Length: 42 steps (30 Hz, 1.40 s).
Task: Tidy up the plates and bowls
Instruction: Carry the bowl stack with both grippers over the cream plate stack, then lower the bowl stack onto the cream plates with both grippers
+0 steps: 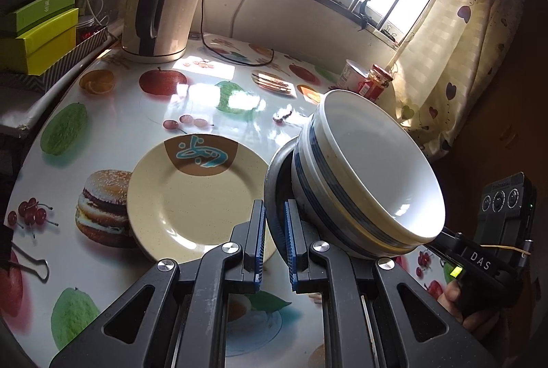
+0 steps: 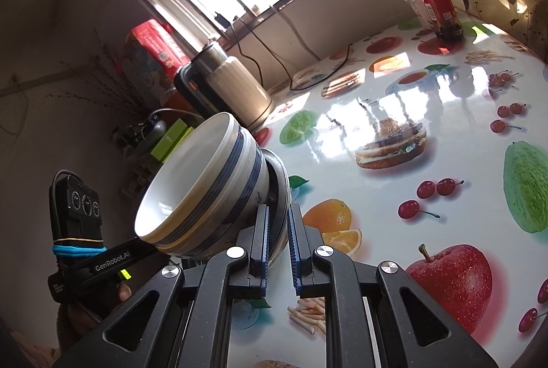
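Carrying jointly: left tool (image 1: 274, 241) and right tool (image 2: 278, 243) each clamp opposite rims of a grey plate (image 1: 274, 176) bearing stacked blue-banded bowls (image 1: 370, 183), held above the surface (image 1: 102, 114) beside a yellow plate (image 1: 191, 196), probably for stacking.

Left gripper (image 1: 275, 237) fingers clamped tight, tilted downward, right gripper (image 2: 278, 241) likewise clamped, facing it
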{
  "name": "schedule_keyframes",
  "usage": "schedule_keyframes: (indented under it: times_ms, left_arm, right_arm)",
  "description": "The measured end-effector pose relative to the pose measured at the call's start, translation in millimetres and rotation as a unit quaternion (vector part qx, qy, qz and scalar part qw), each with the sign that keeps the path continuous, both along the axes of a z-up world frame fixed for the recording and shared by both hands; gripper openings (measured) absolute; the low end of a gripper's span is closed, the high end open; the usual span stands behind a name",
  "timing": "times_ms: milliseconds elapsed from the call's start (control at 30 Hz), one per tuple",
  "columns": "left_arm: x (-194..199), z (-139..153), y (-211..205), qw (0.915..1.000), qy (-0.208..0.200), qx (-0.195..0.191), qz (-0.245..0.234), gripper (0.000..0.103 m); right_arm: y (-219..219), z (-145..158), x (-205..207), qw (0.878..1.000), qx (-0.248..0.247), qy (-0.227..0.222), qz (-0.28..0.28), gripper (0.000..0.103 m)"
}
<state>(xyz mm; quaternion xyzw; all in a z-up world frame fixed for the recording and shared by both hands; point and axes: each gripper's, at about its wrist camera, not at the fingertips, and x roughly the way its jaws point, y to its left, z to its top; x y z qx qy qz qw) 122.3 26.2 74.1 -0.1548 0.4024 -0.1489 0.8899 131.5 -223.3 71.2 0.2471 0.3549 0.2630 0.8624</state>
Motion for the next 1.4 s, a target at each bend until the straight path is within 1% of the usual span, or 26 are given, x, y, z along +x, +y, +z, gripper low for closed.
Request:
schedule_keyframes:
  times_ms: [933, 1400]
  left_arm:
    - [10.9, -2.6, 48.4, 0.9989, 0.002, 0.001, 0.047, 0.011]
    - [19.9, -11.2, 64.3, 0.9981, 0.01, 0.003, 0.061, 0.011]
  right_arm:
    - [53.9, -3.0, 38.4, 0.999, -0.006, 0.004, 0.048, 0.012]
    - [71.8, -9.5, 55.1, 0.998, -0.007, 0.013, 0.064, 0.012]
